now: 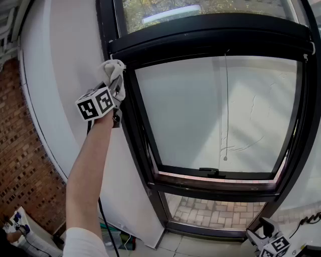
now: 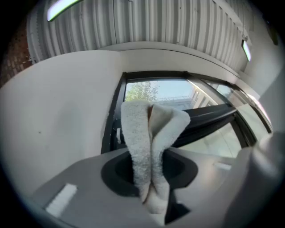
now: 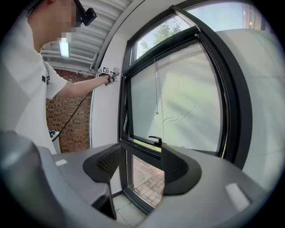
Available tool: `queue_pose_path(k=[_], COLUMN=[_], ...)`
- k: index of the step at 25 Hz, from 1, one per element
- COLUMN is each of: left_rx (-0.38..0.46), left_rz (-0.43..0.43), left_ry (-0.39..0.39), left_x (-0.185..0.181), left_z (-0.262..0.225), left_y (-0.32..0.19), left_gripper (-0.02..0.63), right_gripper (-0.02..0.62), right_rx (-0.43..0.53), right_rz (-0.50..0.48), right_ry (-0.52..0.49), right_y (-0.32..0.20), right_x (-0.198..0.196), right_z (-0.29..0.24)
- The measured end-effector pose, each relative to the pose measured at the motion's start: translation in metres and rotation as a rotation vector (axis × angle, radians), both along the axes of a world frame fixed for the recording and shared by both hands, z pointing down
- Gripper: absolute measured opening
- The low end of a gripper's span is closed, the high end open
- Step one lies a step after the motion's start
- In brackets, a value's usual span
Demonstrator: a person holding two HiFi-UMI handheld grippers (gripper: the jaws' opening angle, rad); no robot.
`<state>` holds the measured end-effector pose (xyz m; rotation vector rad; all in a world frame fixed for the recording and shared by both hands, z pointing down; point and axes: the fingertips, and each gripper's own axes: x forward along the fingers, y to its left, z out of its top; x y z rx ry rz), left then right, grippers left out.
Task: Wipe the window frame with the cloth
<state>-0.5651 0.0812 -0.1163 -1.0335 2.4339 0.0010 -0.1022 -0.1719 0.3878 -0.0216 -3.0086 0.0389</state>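
A red brick wall (image 1: 20, 150) stands left of a curved white wall (image 1: 65, 55). A thin cord (image 1: 226, 110) hangs straight down. Brick paving (image 1: 220, 213) shows outdoors below. A lamp (image 2: 62, 8) glows on the ribbed ceiling (image 2: 156, 26).

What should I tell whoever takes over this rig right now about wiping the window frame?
Left gripper: shut on the folded white terry cloth, raised to the upper left corner of the black metal window frame. Whether the cloth touches the frame cannot be confirmed.
Right gripper: open and empty, held low, touching nothing.
Done: the cloth is gripped and brought up to the frame. How much has been wiped cannot be told.
Left: probably wipe down the left upright, then the remaining rails.
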Motion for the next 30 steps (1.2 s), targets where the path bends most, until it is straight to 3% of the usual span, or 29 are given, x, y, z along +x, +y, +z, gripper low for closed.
queue_pose_path(k=[4,7,10,21,30], left_rx=[0.046,0.086,0.063,-0.034,-0.060], left_rz=[-0.063,-0.043,-0.005,0.128,0.213], left_ry=[0.049,0.093,0.095,-0.001,0.000], left_x=[-0.040,-0.055,-0.054,0.032,0.107], left_z=[-0.032,-0.036,-0.034,-0.030,-0.033], left_y=[0.008,-0.001,-0.030,-0.136,-0.225], left_gripper=[0.135,0.135,0.135,0.135,0.135], right_gripper=[0.281,0.281,0.281,0.281,0.281], right_rx=[-0.012,-0.023,-0.034,-0.036,-0.029], right_rz=[0.010,0.020,0.039,0.056,0.036], right_ry=[0.028,0.028,0.018,0.013,-0.019], right_y=[0.007,0.010,0.010,-0.024,-0.058], right_x=[-0.004,-0.007,-0.009,0.005,0.031], right_z=[0.012,0.016,0.016,0.021,0.020])
